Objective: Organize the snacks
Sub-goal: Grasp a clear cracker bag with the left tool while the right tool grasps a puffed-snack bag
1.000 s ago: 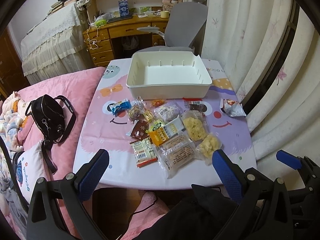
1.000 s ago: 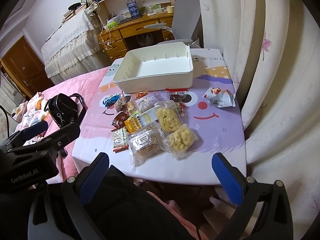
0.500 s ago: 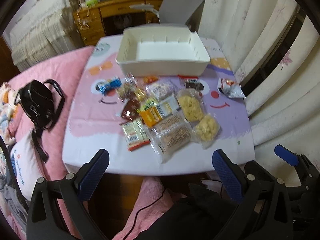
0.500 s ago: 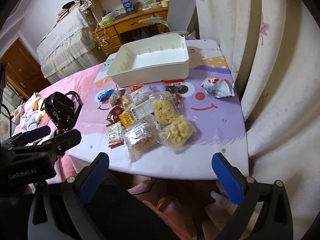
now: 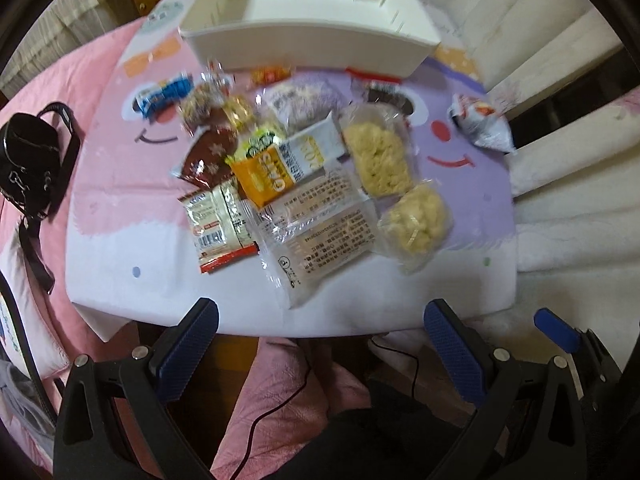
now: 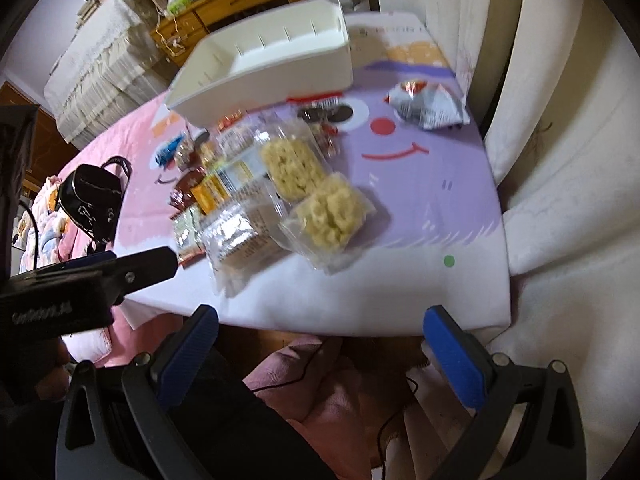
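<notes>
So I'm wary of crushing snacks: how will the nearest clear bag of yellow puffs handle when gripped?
The clear puff bag looks thin and crinkly, so probably floppy and slippery. Its puffs look airy, so likely light and crushable. It lies flat on the table, so unlikely to roll.

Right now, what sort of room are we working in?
Most likely a bedroom at home: a wooden desk and a covered bed stand behind the table, with pink bedding and a black handbag beside it and curtains to the right.
</notes>
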A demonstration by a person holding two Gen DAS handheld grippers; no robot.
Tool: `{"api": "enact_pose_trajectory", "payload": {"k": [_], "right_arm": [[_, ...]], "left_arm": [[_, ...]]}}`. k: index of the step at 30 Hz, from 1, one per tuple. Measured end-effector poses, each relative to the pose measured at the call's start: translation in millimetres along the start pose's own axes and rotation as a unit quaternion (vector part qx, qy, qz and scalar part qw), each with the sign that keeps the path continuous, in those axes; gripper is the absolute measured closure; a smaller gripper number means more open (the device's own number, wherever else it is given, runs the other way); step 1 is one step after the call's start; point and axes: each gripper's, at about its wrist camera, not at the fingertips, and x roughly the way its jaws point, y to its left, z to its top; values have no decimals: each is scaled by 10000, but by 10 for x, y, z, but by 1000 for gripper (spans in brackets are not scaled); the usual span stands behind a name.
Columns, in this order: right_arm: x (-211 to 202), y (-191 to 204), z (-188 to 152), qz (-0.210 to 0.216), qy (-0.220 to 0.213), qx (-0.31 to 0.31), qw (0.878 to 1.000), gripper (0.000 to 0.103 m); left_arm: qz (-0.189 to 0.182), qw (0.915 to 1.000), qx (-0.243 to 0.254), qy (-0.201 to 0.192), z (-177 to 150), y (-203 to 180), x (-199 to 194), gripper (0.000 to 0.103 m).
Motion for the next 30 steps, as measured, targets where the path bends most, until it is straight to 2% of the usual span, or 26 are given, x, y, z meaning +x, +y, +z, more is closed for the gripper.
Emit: {"api": "enact_pose_trajectory", "payload": {"k": [8,14,21,25,30], "right_arm": [[494,-240,135,245,810,231,9961,0],[858,-343,272,635,1336,546,9875,0],[1124,-438,489,884,1565,1123,9773,0],[1250,-439,608,879,1682,1285,9734,0],[1355,-440,682,812,1859,1473,9681,2]], "left_arm": [[-16,9960,-658,606,343,69,574,1],[-45,9871,-1150,1111,514,131,954,1],[-142,9723,-1642,1654,599,252,1286,1],[-170,9659,-1777,1873,663,290,1428,5],[-238,9585,-1925,2090,790,378,1587,4]]}}
